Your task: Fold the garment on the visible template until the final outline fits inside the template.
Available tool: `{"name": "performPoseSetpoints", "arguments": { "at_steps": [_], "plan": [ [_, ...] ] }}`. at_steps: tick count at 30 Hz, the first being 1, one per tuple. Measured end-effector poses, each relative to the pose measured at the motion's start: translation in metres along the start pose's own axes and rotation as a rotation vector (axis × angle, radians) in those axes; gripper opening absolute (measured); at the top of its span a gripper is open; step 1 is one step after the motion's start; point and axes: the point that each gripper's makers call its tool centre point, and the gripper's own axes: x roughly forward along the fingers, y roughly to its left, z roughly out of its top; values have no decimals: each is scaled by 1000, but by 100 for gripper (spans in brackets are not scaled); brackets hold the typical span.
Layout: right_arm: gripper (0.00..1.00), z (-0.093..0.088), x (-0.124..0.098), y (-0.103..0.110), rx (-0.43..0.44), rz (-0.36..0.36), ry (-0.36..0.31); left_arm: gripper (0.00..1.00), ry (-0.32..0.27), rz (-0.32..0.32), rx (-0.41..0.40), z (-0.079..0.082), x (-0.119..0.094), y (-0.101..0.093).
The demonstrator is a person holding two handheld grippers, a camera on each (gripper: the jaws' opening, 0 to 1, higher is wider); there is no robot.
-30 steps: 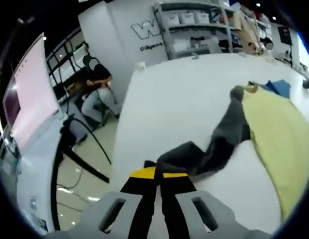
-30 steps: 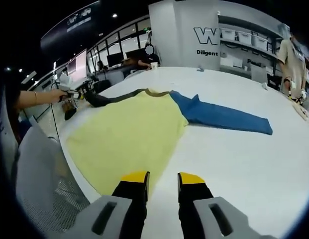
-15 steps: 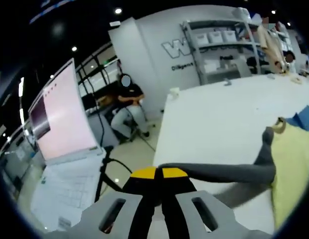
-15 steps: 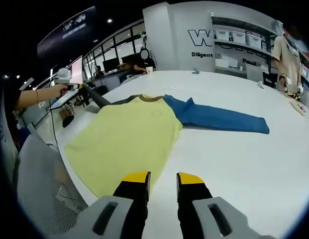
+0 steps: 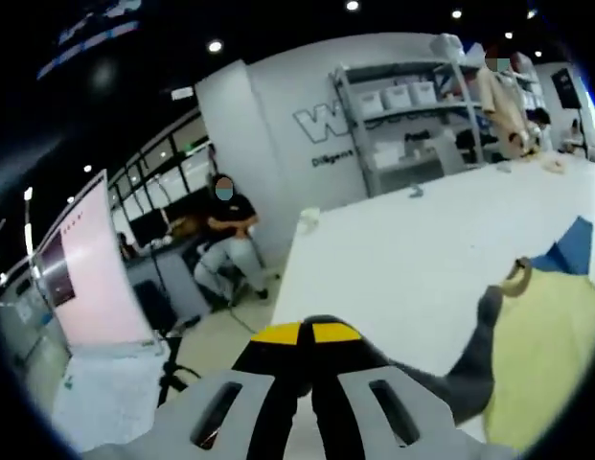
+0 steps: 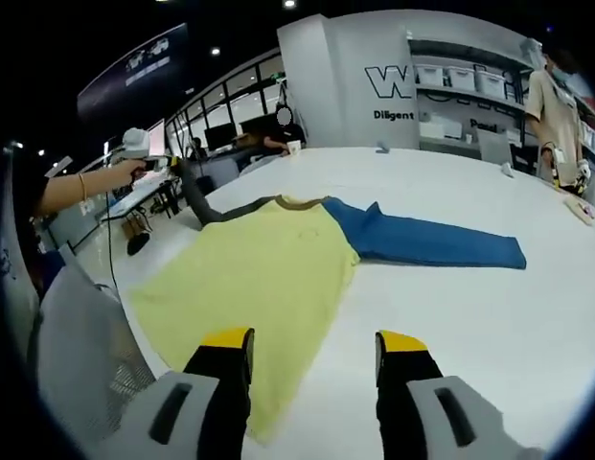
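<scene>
The garment lies flat on the white table (image 6: 489,316): a yellow body (image 6: 263,268), a brown collar (image 6: 297,202) and a blue sleeve (image 6: 431,244) stretched out to the right. Its grey sleeve (image 6: 209,207) rises off the table to my left gripper (image 6: 139,144), held up in a person's hand. In the left gripper view my left gripper (image 5: 307,333) is shut on the grey sleeve (image 5: 465,369), which hangs down toward the collar (image 5: 515,279) and yellow body (image 5: 546,355). My right gripper (image 6: 313,342) stands open above the yellow hem, holding nothing.
A seated person (image 5: 225,220) and an open laptop (image 5: 81,278) are off the table's left end. Shelves (image 5: 422,96) line the back wall. Another person (image 6: 556,105) stands at the far right. A mesh chair (image 6: 77,355) sits by the table's near edge.
My left gripper has raised the grey sleeve higher off the table. My right gripper's jaws have spread wider apart.
</scene>
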Motion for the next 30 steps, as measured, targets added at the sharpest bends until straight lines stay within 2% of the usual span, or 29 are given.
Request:
{"name": "performPoseSetpoints", "arguments": {
  "at_steps": [3, 4, 5, 6, 7, 8, 10, 12, 13, 14, 16, 18, 19, 22, 24, 25, 27, 29, 30],
  "plan": [
    [69, 4, -1, 1, -8, 8, -21, 1, -75, -64, 19, 26, 7, -24],
    [72, 5, -2, 2, -11, 12, -26, 1, -96, -89, 19, 40, 5, -32],
    [73, 6, -2, 3, -12, 13, -28, 1, -105, -98, 18, 44, 5, -36],
    [74, 6, -3, 3, -12, 15, -28, 1, -125, -135, 2, 57, 3, -54],
    [72, 6, -5, 4, -11, 15, -25, 1, -141, -154, -7, 63, 3, -63],
    [71, 4, -7, 4, -6, 15, -17, 1, -182, -200, -5, 79, 1, -81],
    [71, 2, -9, 4, -1, 12, -16, 1, -212, -243, 21, 93, -6, -106],
    [72, 1, -10, 3, 4, 11, -13, 1, -226, -274, 50, 97, -6, -121],
    [72, 0, -12, 3, 8, 10, -11, 1, -238, -311, 89, 100, -8, -139],
    [72, 0, -13, 2, 8, 8, -11, 1, -241, -327, 106, 98, -7, -141],
    [71, -1, -14, 2, 7, 5, -9, 1, -250, -415, 201, 93, -11, -180],
    [71, -1, -14, 1, 7, 4, -7, 1, -234, -470, 230, 84, -14, -206],
    [71, -2, -14, 0, 8, 4, -5, 2, -241, -511, 261, 78, -18, -225],
    [71, -1, -12, 4, 18, 12, -11, 3, -207, -622, 357, 54, -29, -276],
    [70, -2, -10, 4, 16, 16, -9, 5, -204, -650, 387, 47, -37, -294],
    [70, -3, -9, 5, 13, 21, -5, 6, -195, -704, 426, 37, -47, -316],
    [70, -3, -7, 7, 13, 28, -2, 6, -195, -744, 461, 25, -51, -335],
    [70, -2, -6, 8, 11, 30, -1, 8, -167, -807, 516, 6, -58, -356],
    [70, -2, -5, 8, 10, 32, 2, 10, -149, -840, 589, -7, -64, -371]
  ]
}}
